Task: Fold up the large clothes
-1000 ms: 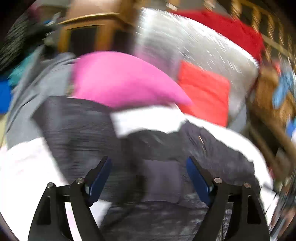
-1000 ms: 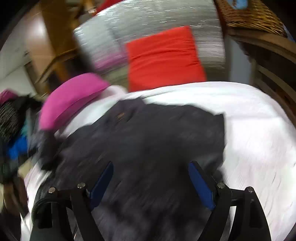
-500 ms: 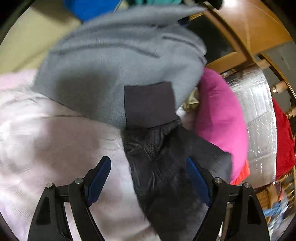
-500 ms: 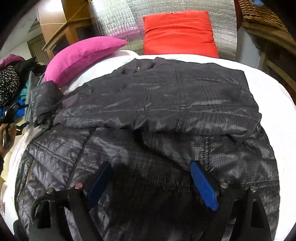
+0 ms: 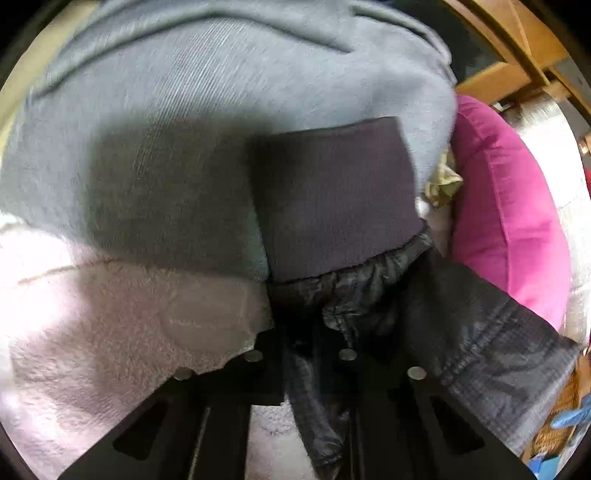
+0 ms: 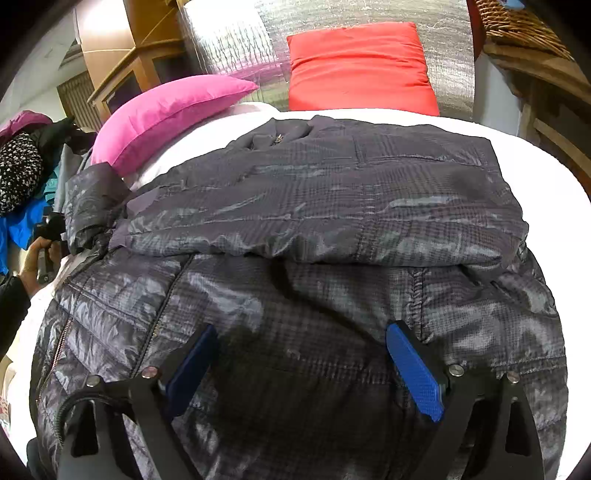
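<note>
A dark quilted jacket lies spread on the bed, its upper part folded down over the body. Its sleeve, ending in a plain knit cuff, lies out to the side over a grey garment. My left gripper is closing tight on the gathered sleeve fabric just behind the cuff, and its pads press on it. The right wrist view shows that gripper in a hand at the far left. My right gripper hovers over the jacket's lower body, jaws opening wide, pads clear of the fabric.
A grey garment lies on the white fleecy bedcover. A pink pillow and a red pillow lie at the head of the bed. Clothes are piled at the left. A wicker basket and a wooden cabinet stand behind.
My left gripper swung over to the sleeve cuff, dropped onto it and closed on the sleeve. My right gripper sank toward the jacket and then held still.
</note>
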Tool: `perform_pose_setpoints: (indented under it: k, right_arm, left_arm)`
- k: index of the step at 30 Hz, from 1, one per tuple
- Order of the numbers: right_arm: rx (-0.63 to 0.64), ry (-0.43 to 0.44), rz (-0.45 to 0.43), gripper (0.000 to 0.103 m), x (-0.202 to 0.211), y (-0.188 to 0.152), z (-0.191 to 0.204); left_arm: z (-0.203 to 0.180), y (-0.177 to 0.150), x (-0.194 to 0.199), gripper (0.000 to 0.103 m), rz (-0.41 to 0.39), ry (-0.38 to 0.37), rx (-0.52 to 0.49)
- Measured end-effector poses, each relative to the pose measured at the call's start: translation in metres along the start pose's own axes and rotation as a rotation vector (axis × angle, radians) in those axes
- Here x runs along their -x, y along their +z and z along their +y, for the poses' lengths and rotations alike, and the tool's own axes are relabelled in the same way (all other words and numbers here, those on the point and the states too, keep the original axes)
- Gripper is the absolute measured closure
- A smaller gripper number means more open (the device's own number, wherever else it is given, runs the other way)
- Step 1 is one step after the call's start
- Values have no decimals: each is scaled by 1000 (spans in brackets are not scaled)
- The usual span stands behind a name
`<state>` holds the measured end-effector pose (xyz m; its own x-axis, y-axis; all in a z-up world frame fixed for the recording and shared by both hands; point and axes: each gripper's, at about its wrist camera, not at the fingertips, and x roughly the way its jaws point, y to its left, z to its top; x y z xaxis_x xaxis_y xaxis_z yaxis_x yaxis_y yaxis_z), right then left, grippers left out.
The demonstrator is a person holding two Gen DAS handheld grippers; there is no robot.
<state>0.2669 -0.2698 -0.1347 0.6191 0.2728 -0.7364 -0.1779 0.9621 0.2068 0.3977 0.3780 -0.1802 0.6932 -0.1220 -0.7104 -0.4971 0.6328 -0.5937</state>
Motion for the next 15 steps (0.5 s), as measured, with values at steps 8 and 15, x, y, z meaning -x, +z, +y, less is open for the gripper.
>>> perform_pose_setpoints:
  k: [8, 15]
  right_arm:
    - [-21, 25, -11, 8, 0, 0, -4]
    - [-52, 60, -24, 8, 2, 0, -9]
  left_arm:
    - [-58, 1, 102, 98, -188, -20, -203]
    - [-159, -25, 230, 99, -375, -73, -471]
